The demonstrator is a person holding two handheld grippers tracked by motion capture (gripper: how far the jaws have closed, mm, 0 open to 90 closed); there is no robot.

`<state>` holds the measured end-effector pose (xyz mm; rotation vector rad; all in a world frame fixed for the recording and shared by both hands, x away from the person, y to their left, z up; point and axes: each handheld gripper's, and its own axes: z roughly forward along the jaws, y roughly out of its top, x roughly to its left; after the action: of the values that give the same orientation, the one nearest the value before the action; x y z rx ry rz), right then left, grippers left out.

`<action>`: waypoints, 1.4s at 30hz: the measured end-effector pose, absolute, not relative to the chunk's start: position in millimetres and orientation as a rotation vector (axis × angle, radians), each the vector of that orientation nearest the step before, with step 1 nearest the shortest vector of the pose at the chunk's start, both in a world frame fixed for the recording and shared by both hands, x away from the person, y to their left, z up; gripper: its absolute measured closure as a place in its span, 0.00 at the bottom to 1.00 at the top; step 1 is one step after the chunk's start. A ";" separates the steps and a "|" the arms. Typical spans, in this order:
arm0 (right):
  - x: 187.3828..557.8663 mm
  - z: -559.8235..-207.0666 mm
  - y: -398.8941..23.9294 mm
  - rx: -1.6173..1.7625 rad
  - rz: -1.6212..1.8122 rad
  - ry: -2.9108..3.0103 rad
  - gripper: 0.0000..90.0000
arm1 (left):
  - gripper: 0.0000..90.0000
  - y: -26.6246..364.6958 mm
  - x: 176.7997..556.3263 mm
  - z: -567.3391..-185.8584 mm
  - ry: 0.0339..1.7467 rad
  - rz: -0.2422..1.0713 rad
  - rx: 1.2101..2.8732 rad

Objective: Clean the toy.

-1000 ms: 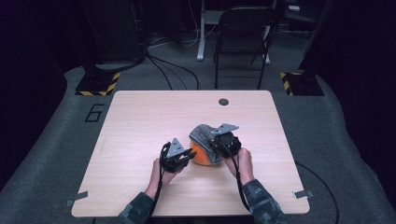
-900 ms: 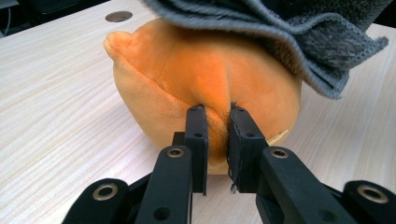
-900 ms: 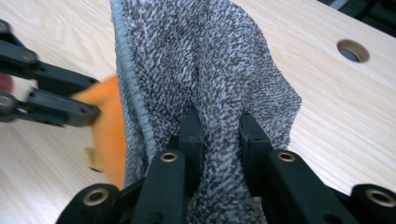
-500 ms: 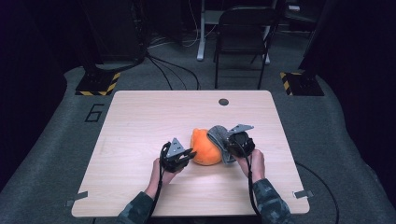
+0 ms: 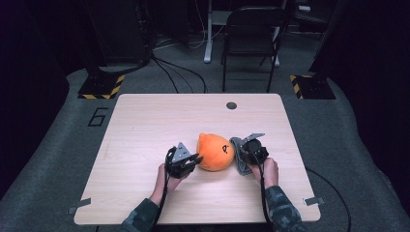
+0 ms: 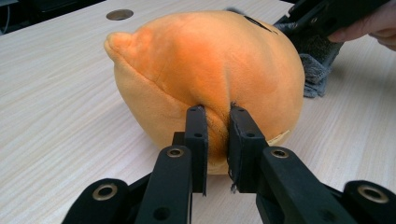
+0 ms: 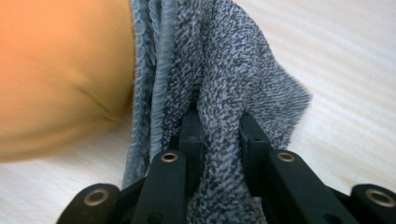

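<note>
Both grippers clamped on soft things at the near middle of the wooden table [image 5: 145, 125].

High view: the orange plush toy [image 5: 215, 152] lies between the left gripper [image 5: 193, 160] and right gripper [image 5: 244, 157]. Left gripper view: jaws pinch a fold of the plush. Right gripper view: jaws squeeze the grey knitted cloth [image 7: 219, 84], which touches the plush.

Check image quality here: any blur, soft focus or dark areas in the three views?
High view: table evenly lit, surrounding floor dark. Left gripper view: orange plush and left gripper sharp, no glare. Right gripper view: plush smeared and soft at left, grey cloth crisp between the right gripper jaws.
</note>
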<state>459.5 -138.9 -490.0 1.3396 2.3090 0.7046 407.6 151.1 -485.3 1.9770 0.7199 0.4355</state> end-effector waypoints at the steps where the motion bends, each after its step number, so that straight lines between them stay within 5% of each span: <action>1: 461.0 -492.5 -141.5 1.341 0.700 2.313 0.84 | 0.88 151.3 407.6 -485.4 0.720 0.435 1.977; 13: 431.4 -413.0 -131.6 1.197 1.014 2.196 0.85 | 0.88 151.3 408.2 -484.9 0.725 0.426 1.980; 24: 439.6 -447.1 -100.2 1.146 0.895 2.305 0.87 | 0.84 149.4 406.9 -485.6 0.679 0.443 2.002; 37: 444.2 -447.4 -103.6 1.152 0.898 2.329 0.87 | 0.35 155.2 409.9 -488.3 0.509 0.494 2.107; 42: 444.5 -447.1 -104.1 1.154 0.896 2.333 0.87 | 0.28 151.7 412.6 -498.5 0.461 0.545 2.178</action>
<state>444.5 -104.1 -447.1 1.1543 2.3331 0.8956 412.6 151.7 -498.5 2.1777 0.4607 0.5447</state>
